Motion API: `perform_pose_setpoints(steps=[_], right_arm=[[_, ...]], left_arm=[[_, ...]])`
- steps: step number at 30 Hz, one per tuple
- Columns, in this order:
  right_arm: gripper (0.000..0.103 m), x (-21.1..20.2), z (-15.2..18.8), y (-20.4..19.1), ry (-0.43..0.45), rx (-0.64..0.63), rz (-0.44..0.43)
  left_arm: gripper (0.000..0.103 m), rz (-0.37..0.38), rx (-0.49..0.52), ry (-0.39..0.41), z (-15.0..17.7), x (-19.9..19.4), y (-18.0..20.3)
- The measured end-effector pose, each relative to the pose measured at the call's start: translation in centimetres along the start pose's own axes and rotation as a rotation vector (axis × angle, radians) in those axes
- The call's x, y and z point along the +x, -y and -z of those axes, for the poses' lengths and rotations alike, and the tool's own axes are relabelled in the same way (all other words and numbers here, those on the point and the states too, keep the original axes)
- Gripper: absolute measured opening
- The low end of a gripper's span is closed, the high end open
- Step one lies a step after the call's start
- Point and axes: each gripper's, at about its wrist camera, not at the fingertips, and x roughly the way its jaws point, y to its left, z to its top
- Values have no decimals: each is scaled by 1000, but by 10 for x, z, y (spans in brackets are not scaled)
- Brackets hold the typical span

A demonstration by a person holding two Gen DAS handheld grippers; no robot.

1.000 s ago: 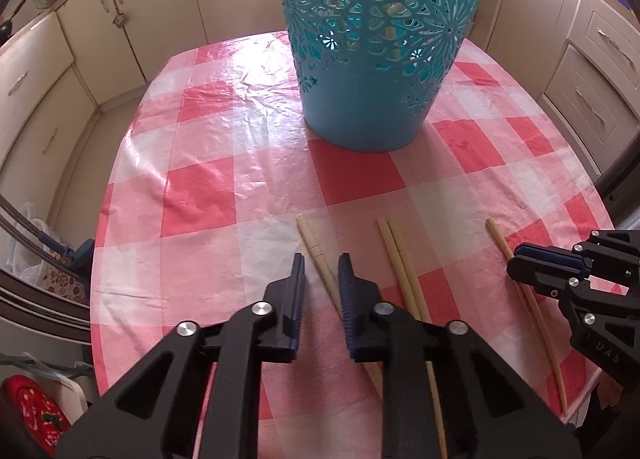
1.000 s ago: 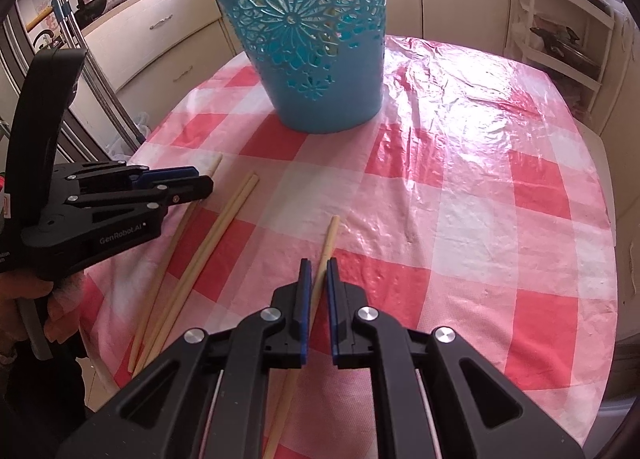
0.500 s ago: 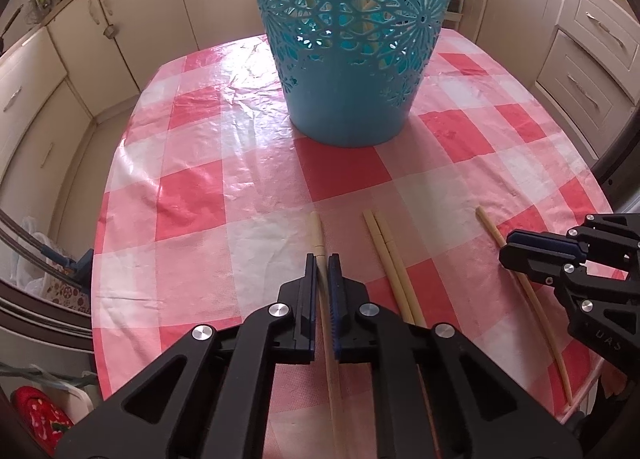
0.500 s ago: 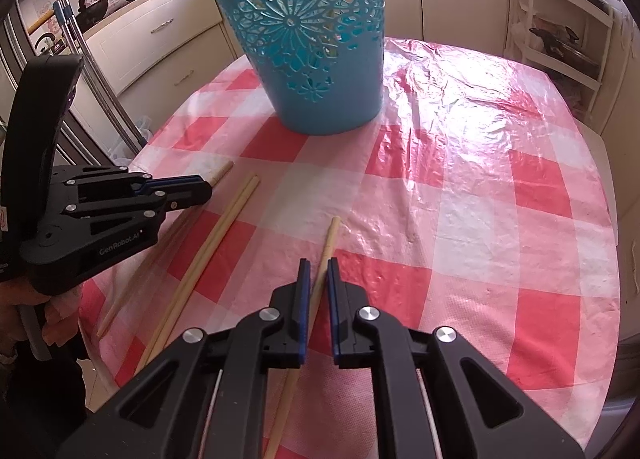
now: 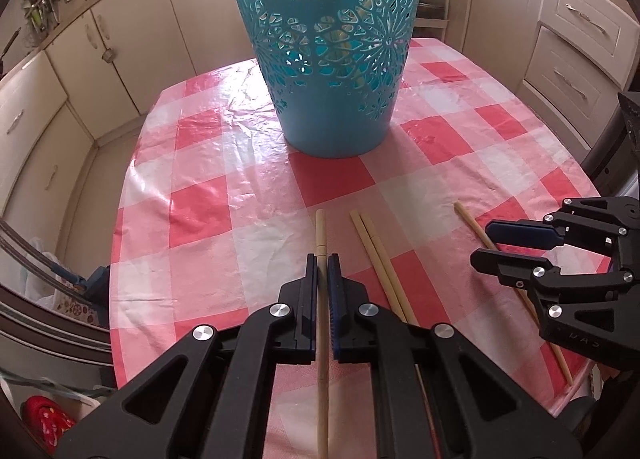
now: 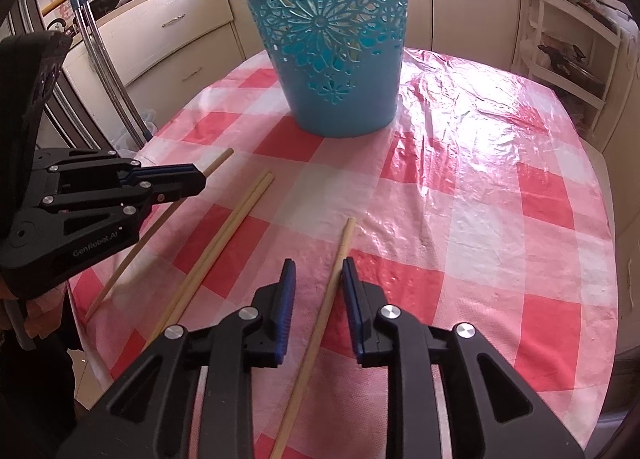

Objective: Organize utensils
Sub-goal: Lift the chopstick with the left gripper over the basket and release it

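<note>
Kitchen; table under a red-checked cloth (image 5: 208, 215), blue basket (image 5: 332, 59) standing at the far side. Left gripper (image 5: 322, 259) clamped on one chopstick (image 5: 321, 227), presumably for the basket. Right gripper (image 6: 319, 265) jaws opening, a second chopstick (image 6: 343, 247) lying loose between them. A pair of chopsticks (image 5: 374, 247) lies between the two

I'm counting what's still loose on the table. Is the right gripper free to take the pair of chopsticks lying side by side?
Probably yes: the right gripper is opening around a single chopstick, and the pair of chopsticks lies uncovered just left of it, clear of the left gripper.
</note>
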Motion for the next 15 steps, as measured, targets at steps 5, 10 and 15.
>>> perform_pose_setpoints(steps=[5, 10, 15], right_arm=[[25, 1, 0, -4, -4, -23, 19], [22, 2, -1, -8, -12, -49, 51], [22, 2, -1, -10, -18, -48, 59]], left_arm=[[5, 35, -11, 61, -2, -27, -3], [5, 161, -117, 216, -21, -82, -26], [5, 203, -179, 396, -63, -140, -44]])
